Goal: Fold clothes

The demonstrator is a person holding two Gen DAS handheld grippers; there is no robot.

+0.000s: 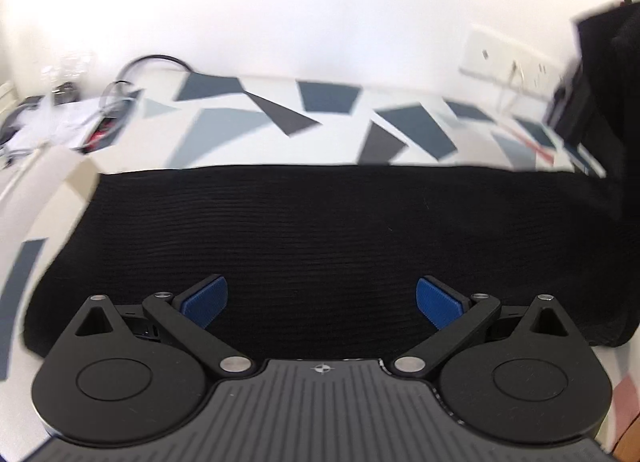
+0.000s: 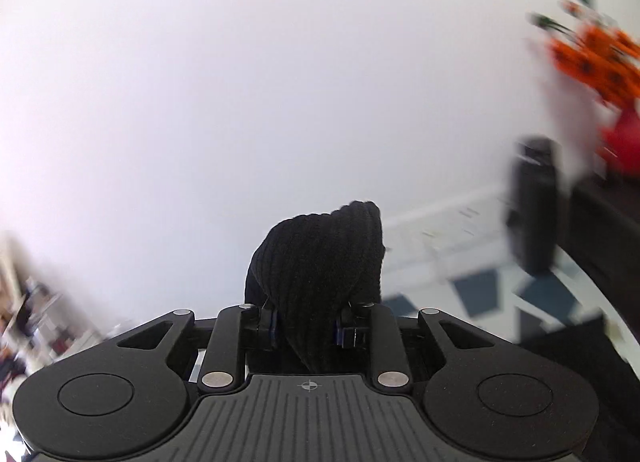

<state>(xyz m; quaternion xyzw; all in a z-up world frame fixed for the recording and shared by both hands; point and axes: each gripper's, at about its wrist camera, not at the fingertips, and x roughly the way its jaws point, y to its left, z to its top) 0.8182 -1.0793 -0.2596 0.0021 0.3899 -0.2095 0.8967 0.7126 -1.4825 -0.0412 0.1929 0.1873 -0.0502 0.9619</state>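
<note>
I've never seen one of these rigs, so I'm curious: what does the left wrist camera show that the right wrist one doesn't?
Only the left view shows the left gripper, open above the black garment spread flat on the patterned sheet, plus cables and a wall socket.

Only the right view shows the right gripper shut on a bunched piece of garment lifted against the wall, with blurred orange flowers nearby.

Both show the black garment and the sheet.

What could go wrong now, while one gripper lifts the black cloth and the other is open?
1. The right gripper pinches only a small bunch of the black knitted garment, so it may slip out.
2. The left gripper is open above the flat part, so nothing holds it down; it may drag across the patterned sheet.
</note>
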